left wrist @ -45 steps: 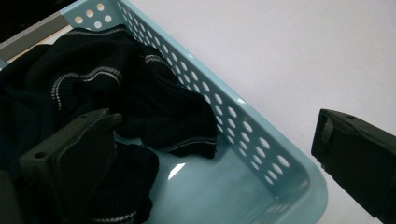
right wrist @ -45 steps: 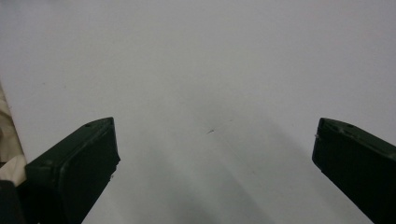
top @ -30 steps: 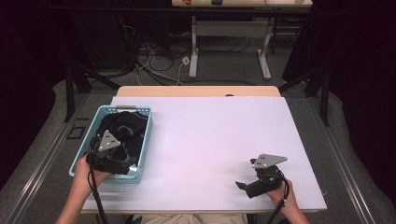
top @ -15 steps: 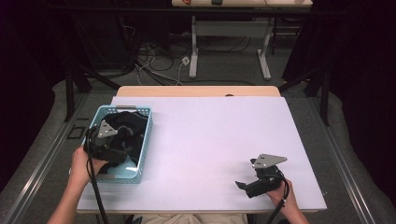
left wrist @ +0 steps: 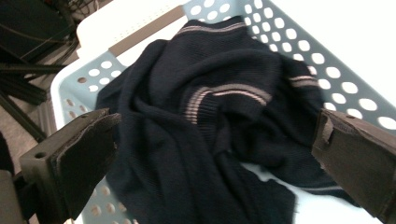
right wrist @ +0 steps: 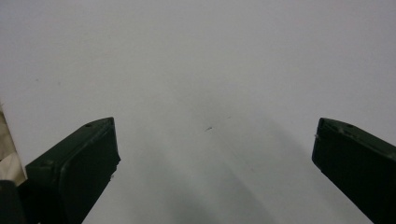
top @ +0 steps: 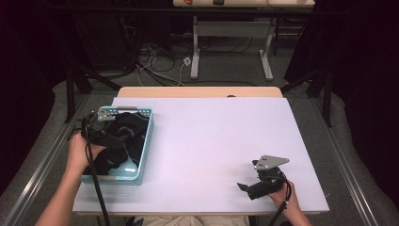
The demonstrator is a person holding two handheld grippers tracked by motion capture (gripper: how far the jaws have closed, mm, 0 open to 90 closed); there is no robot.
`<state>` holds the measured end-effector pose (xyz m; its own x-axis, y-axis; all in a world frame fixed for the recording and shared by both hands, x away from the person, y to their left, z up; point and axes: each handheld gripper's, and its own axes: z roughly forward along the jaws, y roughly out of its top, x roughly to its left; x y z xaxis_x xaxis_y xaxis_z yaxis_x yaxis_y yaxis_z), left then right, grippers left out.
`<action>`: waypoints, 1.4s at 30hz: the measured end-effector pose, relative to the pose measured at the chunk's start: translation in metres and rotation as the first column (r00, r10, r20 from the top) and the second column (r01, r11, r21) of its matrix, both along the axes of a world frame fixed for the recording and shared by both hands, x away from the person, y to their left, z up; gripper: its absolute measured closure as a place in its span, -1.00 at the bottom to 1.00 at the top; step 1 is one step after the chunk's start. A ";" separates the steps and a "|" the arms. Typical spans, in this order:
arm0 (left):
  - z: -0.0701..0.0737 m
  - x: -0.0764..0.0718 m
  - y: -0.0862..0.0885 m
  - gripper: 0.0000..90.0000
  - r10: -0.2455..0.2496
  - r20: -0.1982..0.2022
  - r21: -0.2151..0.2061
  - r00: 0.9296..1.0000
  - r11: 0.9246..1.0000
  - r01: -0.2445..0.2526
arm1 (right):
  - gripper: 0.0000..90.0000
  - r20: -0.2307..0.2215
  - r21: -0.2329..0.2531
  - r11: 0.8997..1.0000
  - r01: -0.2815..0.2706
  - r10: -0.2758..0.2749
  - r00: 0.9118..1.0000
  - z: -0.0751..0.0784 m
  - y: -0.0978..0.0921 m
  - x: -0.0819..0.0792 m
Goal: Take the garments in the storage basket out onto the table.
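Note:
A light blue perforated basket [top: 146, 141] sits at the table's left edge with a dark navy knitted garment [top: 123, 141] bunched inside. In the left gripper view the garment [left wrist: 205, 135] shows pale stripes on its trim and lies against the basket wall [left wrist: 327, 65]. My left gripper [top: 123, 134] hovers over the basket, open, jaws wide apart above the garment and holding nothing. My right gripper [top: 247, 188] rests low near the table's front right, open. Between its jaws lies bare white table [right wrist: 210, 93].
The white table top [top: 221, 136] stretches between basket and right gripper. Its front edge runs just below the right hand. Beyond the far edge are a wooden strip, floor cables and desk legs [top: 195, 47].
My left gripper has moved away from me, from the basket's near end toward its far end, and turned toward the right. The right gripper has stayed put.

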<state>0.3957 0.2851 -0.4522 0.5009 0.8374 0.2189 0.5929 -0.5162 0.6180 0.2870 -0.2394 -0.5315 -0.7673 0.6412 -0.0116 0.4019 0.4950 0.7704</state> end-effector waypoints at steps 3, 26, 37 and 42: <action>-0.001 0.007 0.003 -1.00 0.012 -0.006 0.015 1.000 1.000 -0.012 | -1.00 -0.004 -0.004 1.000 -0.002 0.002 1.000 0.000 0.000 0.000; -0.044 0.069 0.008 -1.00 0.055 -0.220 0.099 0.974 0.994 -0.034 | -1.00 -0.020 -0.001 1.000 -0.004 0.004 1.000 -0.001 0.000 0.000; -0.066 0.080 0.008 -0.99 0.068 -0.298 0.126 0.952 0.992 -0.031 | -1.00 -0.025 0.002 1.000 -0.011 0.011 1.000 -0.001 0.000 0.001; -0.073 0.081 0.008 -0.97 0.076 -0.301 0.126 0.950 0.991 -0.039 | -1.00 -0.026 0.002 1.000 -0.009 0.009 1.000 -0.002 0.000 0.000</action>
<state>0.4770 0.2927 -0.5250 0.5106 0.8446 0.1611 0.7744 -0.5332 0.3406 0.2875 -0.2389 -0.5331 -0.7730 0.6344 0.0098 0.4173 0.4968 0.7610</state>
